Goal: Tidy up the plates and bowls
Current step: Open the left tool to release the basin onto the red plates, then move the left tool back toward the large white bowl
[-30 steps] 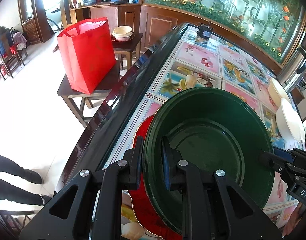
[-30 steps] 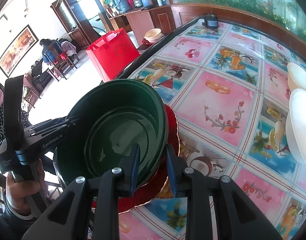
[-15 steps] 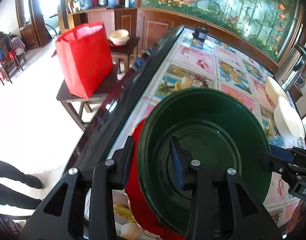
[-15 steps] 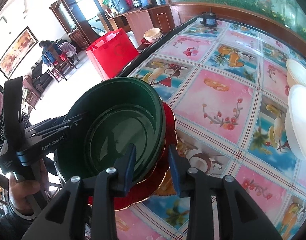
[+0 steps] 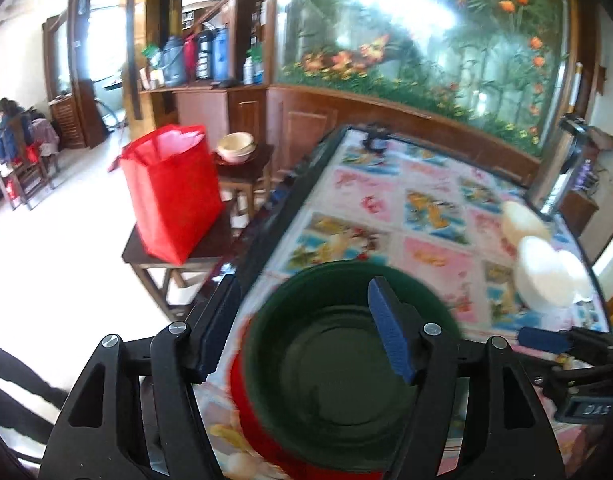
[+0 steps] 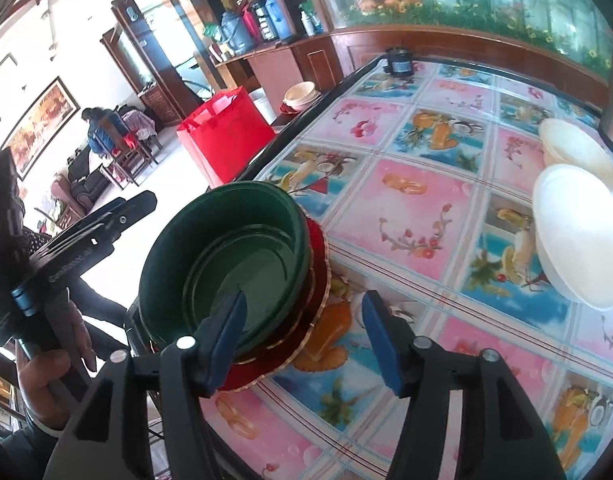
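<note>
left wrist view: the left claw (image 5: 302, 324) is spread wide and grips nothing. just ahead of and below its blue pads sits the green bowl (image 5: 338, 364), resting on the red plate (image 5: 258, 432) at the near edge of the counter (image 5: 386, 200); the right pad overlaps the bowl's opening in the picture, but contact cannot be told through the blur. two white bowls (image 5: 546, 276) lie ahead to the right of the claw. a red bag (image 5: 172, 196) stands on a stool off to the left.

right wrist view: the right claw (image 6: 302, 332) is also spread and empty. the green bowl (image 6: 226, 260) on the red plate (image 6: 306, 320) lies ahead-left of it, the left pad in front of the bowl's rim. the white bowls (image 6: 578, 232) sit ahead-right, well apart from the stack.
</note>
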### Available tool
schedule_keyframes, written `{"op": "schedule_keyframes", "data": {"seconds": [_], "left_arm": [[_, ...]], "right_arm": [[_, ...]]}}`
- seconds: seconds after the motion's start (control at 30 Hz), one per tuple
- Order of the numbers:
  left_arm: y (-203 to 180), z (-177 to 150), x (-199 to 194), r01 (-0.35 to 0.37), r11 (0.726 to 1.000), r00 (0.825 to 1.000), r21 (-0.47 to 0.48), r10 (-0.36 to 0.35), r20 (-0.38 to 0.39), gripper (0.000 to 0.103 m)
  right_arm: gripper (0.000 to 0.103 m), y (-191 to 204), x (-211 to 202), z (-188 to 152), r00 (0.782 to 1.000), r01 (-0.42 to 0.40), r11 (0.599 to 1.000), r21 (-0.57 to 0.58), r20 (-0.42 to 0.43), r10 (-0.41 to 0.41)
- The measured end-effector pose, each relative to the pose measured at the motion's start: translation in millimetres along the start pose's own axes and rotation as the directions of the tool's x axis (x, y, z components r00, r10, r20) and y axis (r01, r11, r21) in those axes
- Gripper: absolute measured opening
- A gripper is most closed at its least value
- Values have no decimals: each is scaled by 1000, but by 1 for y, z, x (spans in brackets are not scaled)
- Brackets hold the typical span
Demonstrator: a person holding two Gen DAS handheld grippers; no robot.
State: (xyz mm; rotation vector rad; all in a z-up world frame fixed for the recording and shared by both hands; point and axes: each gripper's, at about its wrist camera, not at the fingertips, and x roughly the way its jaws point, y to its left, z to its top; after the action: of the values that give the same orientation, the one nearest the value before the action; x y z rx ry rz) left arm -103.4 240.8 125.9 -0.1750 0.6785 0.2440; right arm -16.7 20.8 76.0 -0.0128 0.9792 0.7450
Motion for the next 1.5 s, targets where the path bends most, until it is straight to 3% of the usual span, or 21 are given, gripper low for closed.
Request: {"op": "schedule_keyframes", "data": {"seconds": [0.3, 0.57, 1.0, 1.5], "left_arm": [[-79, -3, -2, 157, 985, 988, 74, -157, -8, 67], [-135, -12, 9, 239, 963, 971, 124, -234, -55, 67], [-215, -23, 35, 313, 926, 947, 211, -286, -149, 67], [-253, -15, 68, 312, 927, 942, 208, -274, -195, 67]], "right_arm": [[67, -46, -34, -20, 998, 52, 994, 92, 41, -56], [67, -92, -65, -39, 990, 111, 977, 183, 62, -125], [74, -153, -111, -63, 974, 175, 936, 307, 88, -211], [76, -202, -124, -66, 969, 165, 898, 408, 100, -224]]}}
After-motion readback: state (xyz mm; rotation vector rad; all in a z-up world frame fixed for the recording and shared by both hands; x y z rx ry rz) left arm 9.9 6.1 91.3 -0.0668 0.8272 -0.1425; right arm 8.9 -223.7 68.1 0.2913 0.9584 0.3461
